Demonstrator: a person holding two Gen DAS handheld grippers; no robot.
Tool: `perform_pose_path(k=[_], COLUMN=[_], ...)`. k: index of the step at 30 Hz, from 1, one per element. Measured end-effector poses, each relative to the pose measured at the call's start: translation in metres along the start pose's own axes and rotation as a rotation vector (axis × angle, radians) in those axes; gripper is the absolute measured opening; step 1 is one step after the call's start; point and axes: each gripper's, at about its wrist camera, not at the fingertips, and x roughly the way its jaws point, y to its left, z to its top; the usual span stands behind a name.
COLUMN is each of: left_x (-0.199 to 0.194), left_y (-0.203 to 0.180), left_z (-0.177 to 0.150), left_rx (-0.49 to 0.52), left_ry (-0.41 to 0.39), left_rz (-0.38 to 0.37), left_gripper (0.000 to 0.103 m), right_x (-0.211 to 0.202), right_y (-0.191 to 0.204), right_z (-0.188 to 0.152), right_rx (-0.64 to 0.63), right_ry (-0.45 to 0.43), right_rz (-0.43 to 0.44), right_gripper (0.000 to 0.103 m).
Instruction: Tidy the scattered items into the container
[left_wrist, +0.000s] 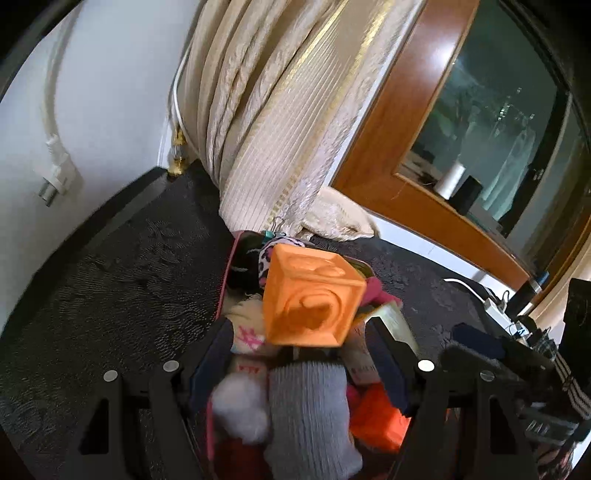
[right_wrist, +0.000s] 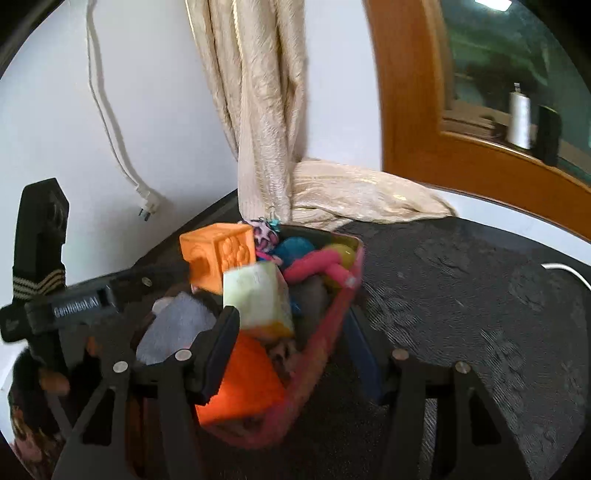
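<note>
A pink fabric container (right_wrist: 334, 332), crammed with toys, sits on a dark patterned tabletop (right_wrist: 461, 295) before a cream curtain (right_wrist: 266, 110). An orange embossed rubber cube (left_wrist: 314, 295) perches atop the pile, beside a pale green soft block (right_wrist: 258, 299) and a bright orange block (right_wrist: 243, 384). The left gripper (left_wrist: 295, 354) hangs over the container with its jaws apart, clamping nothing. The right gripper (right_wrist: 291, 350) has its jaws spread, straddling the container's pink wall without pressing it
</note>
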Motion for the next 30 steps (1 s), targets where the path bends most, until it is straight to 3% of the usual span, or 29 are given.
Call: perform_pose_path(k=[3,7,13,20,23,25,26,30], left_x=[-0.016,-0.024,-0.007,-0.007,-0.02,-0.033,-0.04,-0.063], left_y=[-0.003,-0.009,-0.019,-0.019,-0.023,-0.025,-0.026,-0.033], left_z=[-0.012,-0.03,-0.041,-0.044,-0.047,-0.05,-0.051,-0.06], left_rx=[0.029,0.063,0.081,0.074,0.066,0.05,0.039,0.007], left_ry=[-0.004,0.028,0.085,0.096,0.062,0.015,-0.01,-0.079], left_rz=[0.01,0.032,0.062,0.077,0.111,0.165,0.196,0.286], left_gripper=[0.075,0.075,0.075,0.075,0.076,0.087,0.102,0.103], right_x=[-0.017,-0.009,0.013,0.012,0.003,-0.007,-0.013,-0.038], right_y=[-0.007,-0.002,0.013,0.011,0.006,0.0,-0.003,-0.014], right_z=[-0.019,-0.036,-0.029,-0.029,-0.034,-0.036,-0.038,-0.044], right_rx=[-0.008,-0.027,-0.032,-0.031,-0.001,0.033,0.055,0.126], right_ry=[0.015,0.067,0.069,0.069,0.06,0.046,0.035,-0.001], right_rz=[-0.014,-0.015,-0.042,-0.041,-0.031,-0.026,-0.023,-0.008], right_gripper=[0.063,0.063,0.063,0.063,0.064,0.069,0.076,0.081])
